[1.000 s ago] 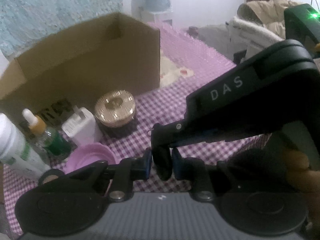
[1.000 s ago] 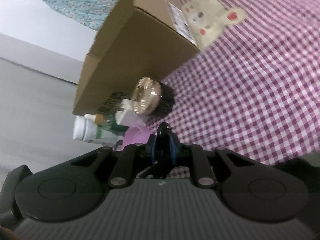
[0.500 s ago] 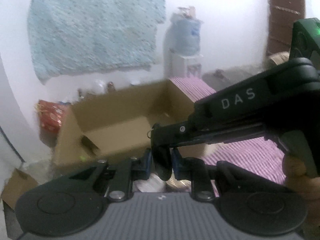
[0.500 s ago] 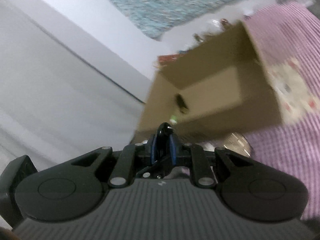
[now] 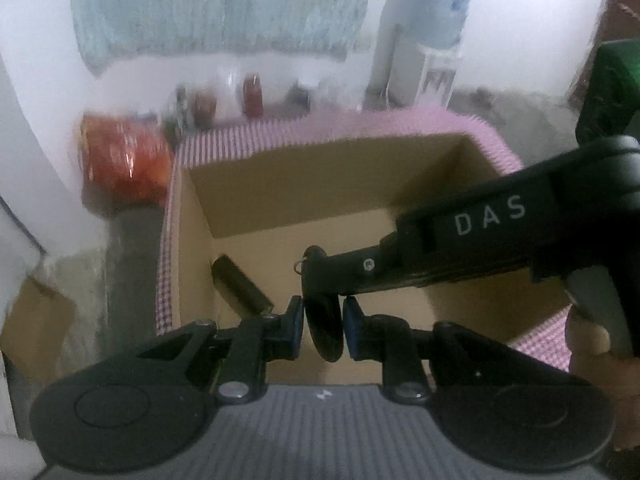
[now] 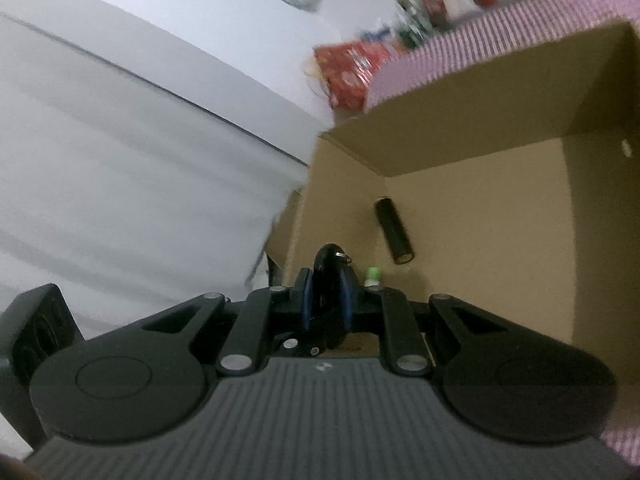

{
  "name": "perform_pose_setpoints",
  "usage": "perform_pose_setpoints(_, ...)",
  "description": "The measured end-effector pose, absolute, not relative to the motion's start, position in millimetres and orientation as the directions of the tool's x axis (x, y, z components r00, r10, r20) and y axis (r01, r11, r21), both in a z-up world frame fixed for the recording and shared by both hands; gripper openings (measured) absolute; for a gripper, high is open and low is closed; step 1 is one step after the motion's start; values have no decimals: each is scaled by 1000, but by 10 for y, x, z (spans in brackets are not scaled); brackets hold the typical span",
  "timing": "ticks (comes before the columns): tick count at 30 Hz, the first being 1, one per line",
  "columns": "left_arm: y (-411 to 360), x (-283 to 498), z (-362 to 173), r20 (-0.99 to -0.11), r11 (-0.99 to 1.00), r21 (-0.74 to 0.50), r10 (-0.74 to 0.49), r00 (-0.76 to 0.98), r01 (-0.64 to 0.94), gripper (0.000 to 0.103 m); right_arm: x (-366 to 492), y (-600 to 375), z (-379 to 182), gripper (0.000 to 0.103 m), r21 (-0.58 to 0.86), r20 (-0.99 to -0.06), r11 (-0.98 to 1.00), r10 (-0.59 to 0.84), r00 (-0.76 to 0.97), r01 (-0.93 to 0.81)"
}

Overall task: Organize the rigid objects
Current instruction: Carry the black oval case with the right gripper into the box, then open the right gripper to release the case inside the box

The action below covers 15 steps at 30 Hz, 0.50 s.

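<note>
A black oval key fob (image 5: 323,330) with a small metal ring is held above an open cardboard box (image 5: 320,184). My left gripper (image 5: 322,320) is shut on it, its blue pads pressing both flat sides. My right gripper (image 5: 320,276), marked DAS, reaches in from the right and clamps the same fob. In the right wrist view the fob (image 6: 329,262) sticks up between the shut right gripper (image 6: 326,292), over the box (image 6: 480,128). A black cylinder (image 5: 240,284) lies on the box floor (image 6: 394,230), with a small green-capped item (image 6: 373,274) near it.
The box stands on a purple checked cloth (image 5: 360,124). Behind it are a red bag (image 5: 124,156), several jars (image 5: 252,96) and a water dispenser (image 5: 436,40) by the white wall. A person's hand (image 5: 588,332) grips the right tool's handle.
Both grippers rose together with the fob from the low spot by the gold-lidded jar and bottles. They now hang over the open box, and both views look down into it.
</note>
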<state>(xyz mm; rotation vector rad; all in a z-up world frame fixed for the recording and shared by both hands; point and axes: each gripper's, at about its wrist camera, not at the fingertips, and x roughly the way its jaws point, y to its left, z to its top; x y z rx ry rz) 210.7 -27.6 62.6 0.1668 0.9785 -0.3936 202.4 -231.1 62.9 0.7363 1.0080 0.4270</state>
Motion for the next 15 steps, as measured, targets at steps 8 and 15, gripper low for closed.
perform_pose_setpoints(8, -242, 2874, 205, -913, 942, -29, -162, 375, 336, 22, 2782, -2317, 38, 13, 759, -630, 636, 665, 400, 139)
perform_pose_setpoints(15, -343, 3187, 38, -917, 951, 27, -98, 386, 307, 24, 3092, -2269, -162, 14, 733, -658, 663, 634, 406, 152)
